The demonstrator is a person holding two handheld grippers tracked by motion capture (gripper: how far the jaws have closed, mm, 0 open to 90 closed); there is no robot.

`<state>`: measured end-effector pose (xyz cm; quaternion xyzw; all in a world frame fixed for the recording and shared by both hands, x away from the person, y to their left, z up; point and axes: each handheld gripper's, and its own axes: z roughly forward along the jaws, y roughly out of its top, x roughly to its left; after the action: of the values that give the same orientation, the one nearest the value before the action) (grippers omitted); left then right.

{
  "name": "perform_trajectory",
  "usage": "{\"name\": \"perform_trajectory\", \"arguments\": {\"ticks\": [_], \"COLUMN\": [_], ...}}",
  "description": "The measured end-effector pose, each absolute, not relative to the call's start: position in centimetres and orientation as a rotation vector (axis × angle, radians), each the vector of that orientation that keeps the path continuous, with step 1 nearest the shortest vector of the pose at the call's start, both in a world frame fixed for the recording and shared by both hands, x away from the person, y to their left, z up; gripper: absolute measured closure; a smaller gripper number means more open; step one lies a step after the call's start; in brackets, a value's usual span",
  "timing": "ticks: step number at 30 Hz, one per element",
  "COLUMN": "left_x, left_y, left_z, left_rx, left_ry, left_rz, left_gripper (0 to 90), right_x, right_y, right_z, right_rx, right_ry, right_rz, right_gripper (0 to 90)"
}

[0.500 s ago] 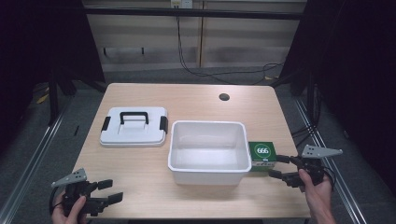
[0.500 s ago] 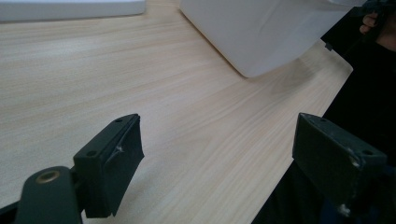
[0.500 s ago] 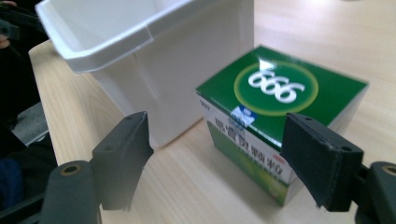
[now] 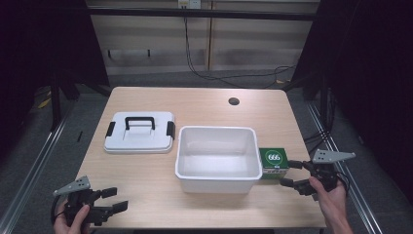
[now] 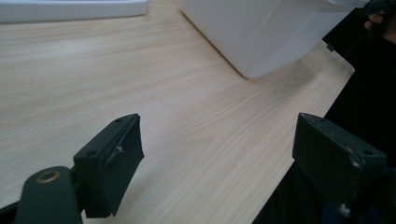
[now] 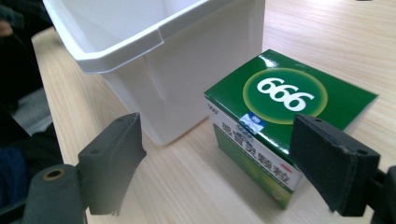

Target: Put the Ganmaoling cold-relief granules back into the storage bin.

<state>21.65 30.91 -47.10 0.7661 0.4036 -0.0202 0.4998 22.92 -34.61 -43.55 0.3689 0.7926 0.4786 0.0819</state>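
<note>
Right gripper (image 4: 294, 173), jaws spread, sits just right of the green box (image 4: 273, 163) by the tabletop's right edge; left gripper (image 4: 115, 199), spread, far off

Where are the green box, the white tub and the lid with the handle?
Green box (image 6: 285, 95): right gripper view, on its round 666 logo.
White tub (image 4: 216, 178): high view, on its near rim.
Lid (image 4: 140, 120): high view, on its black handle.
</note>
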Motion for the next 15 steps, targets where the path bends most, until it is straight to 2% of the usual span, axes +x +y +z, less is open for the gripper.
{"name": "perform_trajectory", "arguments": {"ticks": [15], "left_x": [21.7], "left_y": [31.0], "left_z": [-47.3], "left_rx": [1.849], "left_ry": [0.992], "left_rz": [-0.051], "left_gripper": [16.0], "right_x": [24.2], "right_y": [-33.7], "right_z": [-40.9], "right_rx": [0.945], "right_ry": [2.526], "right_rz": [1.338], "right_gripper": [14.1]}}
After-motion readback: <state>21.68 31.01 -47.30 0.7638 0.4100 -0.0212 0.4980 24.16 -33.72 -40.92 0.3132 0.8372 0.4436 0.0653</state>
